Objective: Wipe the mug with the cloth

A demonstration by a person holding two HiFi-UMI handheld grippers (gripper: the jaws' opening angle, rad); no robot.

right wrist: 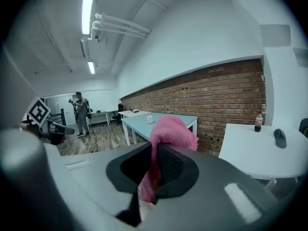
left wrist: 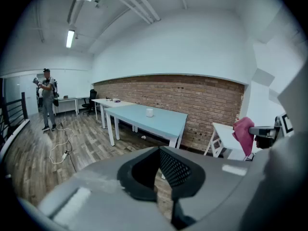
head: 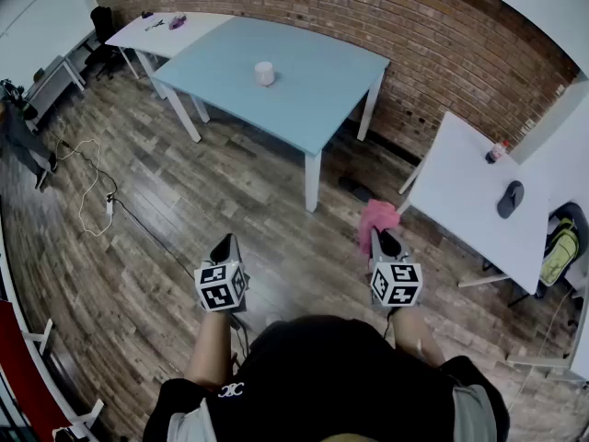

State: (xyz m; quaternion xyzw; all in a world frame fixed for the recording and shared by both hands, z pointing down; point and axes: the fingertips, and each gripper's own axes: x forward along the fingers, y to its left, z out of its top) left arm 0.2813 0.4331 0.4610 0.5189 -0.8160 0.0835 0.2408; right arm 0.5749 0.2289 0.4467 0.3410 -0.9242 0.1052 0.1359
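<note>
Pink cloth (right wrist: 171, 131) pinched in our right gripper (right wrist: 155, 170), jaws clamped on it, ready for wiping. Left gripper (left wrist: 158, 172) jaws together, empty, likely free to steady the mug (head: 265, 73). Mug stands far off on the blue table (head: 322, 99); we judge an approach is needed first.

No legible text or numbers

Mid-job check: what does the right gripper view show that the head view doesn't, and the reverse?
Only the right gripper view: how the right gripper is clamped shut on the pink cloth, and the ceiling lights. Only the head view: the wearer's left forearm and a backpack. Both: the pink cloth, the white mug on the blue table, the bottle, the brick wall.
</note>
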